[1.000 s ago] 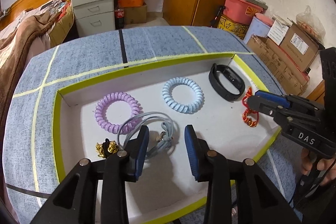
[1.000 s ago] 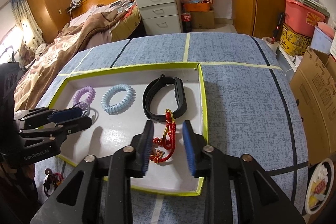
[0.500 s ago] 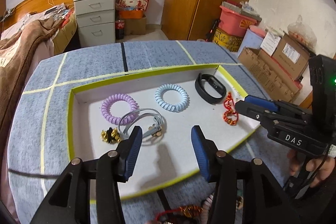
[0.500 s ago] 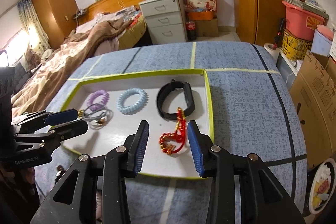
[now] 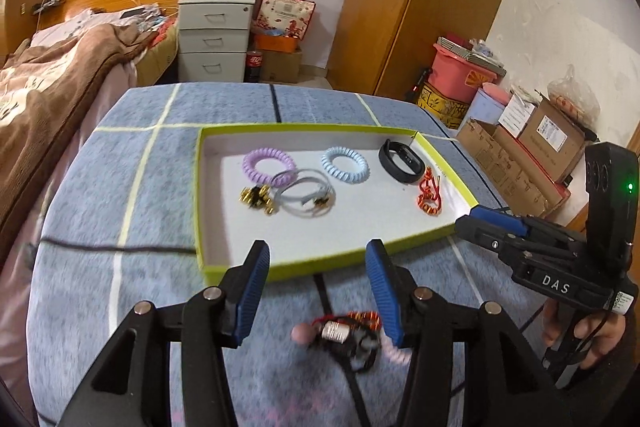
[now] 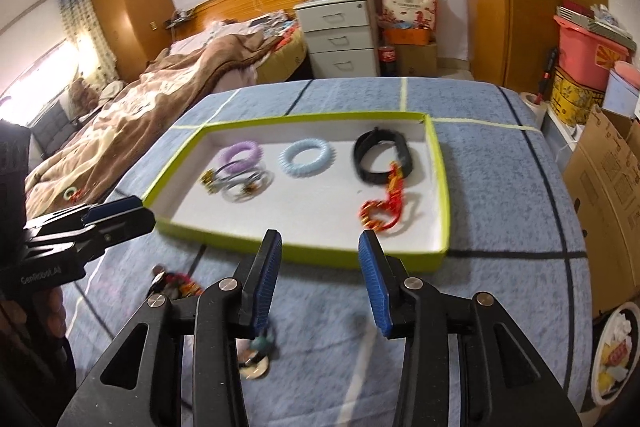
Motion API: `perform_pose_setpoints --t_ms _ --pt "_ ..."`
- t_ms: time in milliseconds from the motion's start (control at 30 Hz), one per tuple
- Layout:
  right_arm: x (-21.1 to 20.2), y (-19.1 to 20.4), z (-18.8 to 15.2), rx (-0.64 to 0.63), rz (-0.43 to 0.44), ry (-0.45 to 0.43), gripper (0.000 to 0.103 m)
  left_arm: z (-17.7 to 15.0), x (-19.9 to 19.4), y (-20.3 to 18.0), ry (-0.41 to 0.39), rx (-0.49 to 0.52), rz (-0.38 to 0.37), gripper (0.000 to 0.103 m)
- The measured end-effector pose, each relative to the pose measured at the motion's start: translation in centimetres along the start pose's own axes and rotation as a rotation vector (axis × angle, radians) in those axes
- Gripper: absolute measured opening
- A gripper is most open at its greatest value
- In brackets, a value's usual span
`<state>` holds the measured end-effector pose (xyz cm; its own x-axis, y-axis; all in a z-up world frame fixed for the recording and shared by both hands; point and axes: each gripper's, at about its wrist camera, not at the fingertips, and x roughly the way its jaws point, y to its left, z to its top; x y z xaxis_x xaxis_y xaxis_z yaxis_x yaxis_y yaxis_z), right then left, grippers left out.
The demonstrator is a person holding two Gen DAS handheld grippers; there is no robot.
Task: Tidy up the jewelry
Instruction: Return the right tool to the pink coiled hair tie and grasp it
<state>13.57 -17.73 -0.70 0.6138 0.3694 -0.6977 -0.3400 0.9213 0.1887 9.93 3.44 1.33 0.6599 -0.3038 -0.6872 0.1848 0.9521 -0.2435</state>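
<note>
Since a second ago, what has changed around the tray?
Both grippers drew back out of the tray toward the near table edge, their jaws just opening with nothing between them: the left gripper off the grey cord bracelet, the right gripper off the red cord bracelet. The other pieces in the tray stayed put.

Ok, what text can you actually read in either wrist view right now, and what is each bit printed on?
"DAS": white letters on the black body of the right tool, seen from the left wrist.
"GenRobot.AI": faint and blurred, on the black body of the left tool, seen from the right wrist.
White labels on the brown cardboard boxes: too small to read.
Red patterned gift bag: print unreadable.
</note>
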Motion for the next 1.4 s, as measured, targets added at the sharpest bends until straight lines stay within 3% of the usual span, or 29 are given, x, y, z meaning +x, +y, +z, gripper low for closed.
perform_pose_setpoints --t_ms 267,700,933,1333,1400 --pt "0.6 2.7 -2.5 -0.091 0.063 0.064 0.041 -3.1 -1.8 1.3 -0.007 -0.030 0.054 0.052" --pt "1.7 5.2 -4.1 -0.174 0.071 0.116 0.041 -5.6 -2.8 2.2 0.004 -0.060 0.028 0.052" --pt "2.4 5.6 -4.2 -0.197 0.071 0.149 0.024 -6.3 -3.2 2.6 0.009 -0.073 0.033 0.052" --pt "3.0 6.4 -4.7 -0.249 0.030 0.179 0.024 -6.5 -3.1 2.6 0.017 -0.079 0.025 0.052" --pt "2.9 6.2 -4.7 -0.243 0.027 0.177 0.014 -6.5 -3.1 2.6 0.018 -0.081 0.026 0.052"
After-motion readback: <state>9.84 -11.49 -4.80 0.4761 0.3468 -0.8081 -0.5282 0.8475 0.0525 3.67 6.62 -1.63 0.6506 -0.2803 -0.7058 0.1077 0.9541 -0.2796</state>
